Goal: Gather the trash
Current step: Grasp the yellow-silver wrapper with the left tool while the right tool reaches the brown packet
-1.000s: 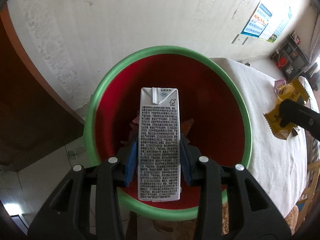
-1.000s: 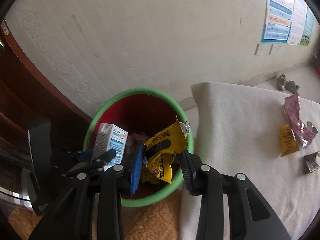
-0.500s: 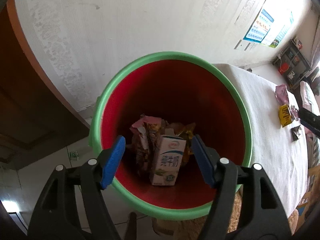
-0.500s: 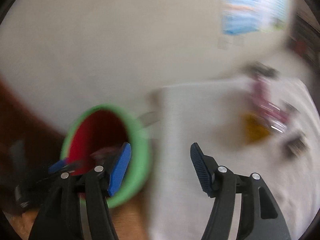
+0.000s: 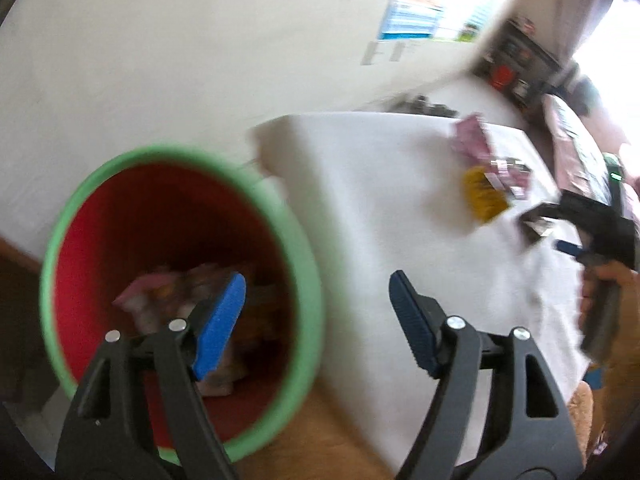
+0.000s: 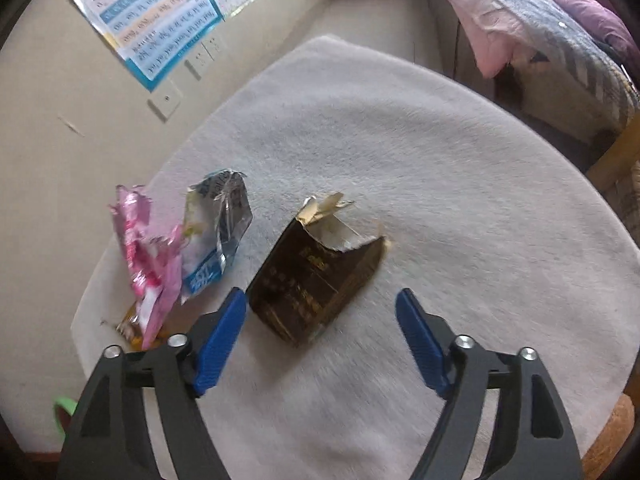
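Far left, my left gripper (image 5: 316,312) is opening, empty, over the green-rimmed bin (image 5: 304,280). On the white cloth (image 6: 440,160): pink wrapper (image 6: 140,248), silver-blue pouch (image 6: 216,232), then the torn dark carton (image 6: 316,276). My right gripper (image 6: 320,332), opening and empty, hovers over it; I judge it light and crushable, best pinched across its flat sides.

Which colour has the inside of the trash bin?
Red inside, under a green rim: trash bin, best in the left wrist view.
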A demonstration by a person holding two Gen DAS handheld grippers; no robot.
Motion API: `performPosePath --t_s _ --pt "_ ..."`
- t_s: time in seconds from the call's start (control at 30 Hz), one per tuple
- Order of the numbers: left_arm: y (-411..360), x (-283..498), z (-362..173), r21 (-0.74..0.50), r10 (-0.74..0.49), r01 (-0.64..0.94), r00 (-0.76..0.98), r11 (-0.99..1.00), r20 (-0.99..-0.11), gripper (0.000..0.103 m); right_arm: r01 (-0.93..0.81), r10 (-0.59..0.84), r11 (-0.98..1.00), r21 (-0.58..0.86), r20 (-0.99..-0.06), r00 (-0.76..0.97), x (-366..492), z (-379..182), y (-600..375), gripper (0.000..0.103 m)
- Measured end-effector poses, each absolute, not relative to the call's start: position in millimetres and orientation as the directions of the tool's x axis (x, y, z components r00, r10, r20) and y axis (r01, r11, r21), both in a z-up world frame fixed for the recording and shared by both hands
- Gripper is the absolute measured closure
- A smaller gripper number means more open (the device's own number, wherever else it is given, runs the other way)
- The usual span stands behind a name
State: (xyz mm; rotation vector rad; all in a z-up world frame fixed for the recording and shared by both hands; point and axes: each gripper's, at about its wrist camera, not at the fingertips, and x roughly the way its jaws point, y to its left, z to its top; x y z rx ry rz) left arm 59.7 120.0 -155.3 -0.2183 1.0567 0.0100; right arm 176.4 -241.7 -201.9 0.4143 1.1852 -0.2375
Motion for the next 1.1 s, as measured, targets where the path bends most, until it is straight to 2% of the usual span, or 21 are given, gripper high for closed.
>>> performPosePath --t_s 0.07,0.1,0.17,0.2,0.23,0.3,0.57,0.6,0.7,0.77,0.83,1.1 --pt "97 74 -149 -0.182 -0.125 -0.068 0.496 0.981 -0.859 0.028 0.401 0.031 0.897 0.187 -0.931 0.364 180 -207 -243 0.028" --pt "86 82 -148 -0.187 -0.139 -0.048 0.496 0.981 -0.857 0.027 0.390 0.023 0.903 0.181 -0.926 0.377 180 -206 -243 0.033" --pt "66 97 -147 -0.199 -0.169 -0.011 0.489 0.980 -0.856 0.027 0.344 0.003 0.927 0.151 -0.918 0.397 173 -201 -241 0.051" --pt "55 106 -147 -0.208 -0.185 0.007 0.482 0.978 -0.856 0.027 0.318 0.006 0.937 0.146 -0.916 0.401 171 -198 -240 0.071" --pt "46 113 -147 -0.213 -0.196 0.019 0.477 0.977 -0.857 0.027 0.288 0.052 0.940 0.184 -0.910 0.412 166 -198 -244 0.082" --pt "26 133 -153 -0.235 -0.228 0.042 0.461 0.971 -0.858 0.027 0.272 0.113 0.930 0.246 -0.898 0.426 155 -198 -255 0.089" --pt "-25 197 -189 -0.259 -0.249 0.025 0.378 0.965 -0.892 0.028 0.224 0.186 0.918 0.327 -0.854 0.486 92 -175 -292 0.091" --pt "-28 202 -194 -0.256 -0.244 0.017 0.369 0.967 -0.897 0.034 0.226 0.192 0.915 0.335 -0.852 0.488 83 -173 -295 0.091" --pt "-33 210 -205 -0.248 -0.231 -0.008 0.329 0.969 -0.915 0.062 0.225 0.207 0.910 0.349 -0.852 0.481 61 -170 -297 0.091" --pt "-32 208 -204 -0.255 -0.233 -0.021 0.340 0.967 -0.911 0.064 0.217 0.206 0.915 0.341 -0.855 0.477 50 -169 -296 0.091" --pt "-30 202 -201 -0.260 -0.240 -0.015 0.338 0.966 -0.910 0.074 0.211 0.206 0.917 0.337 -0.856 0.474 43 -169 -293 0.091" --pt "-9 141 -171 -0.226 -0.238 0.078 0.401 0.971 -0.885 0.075 0.171 0.214 0.926 0.335 -0.843 0.493 31 -159 -270 0.091"
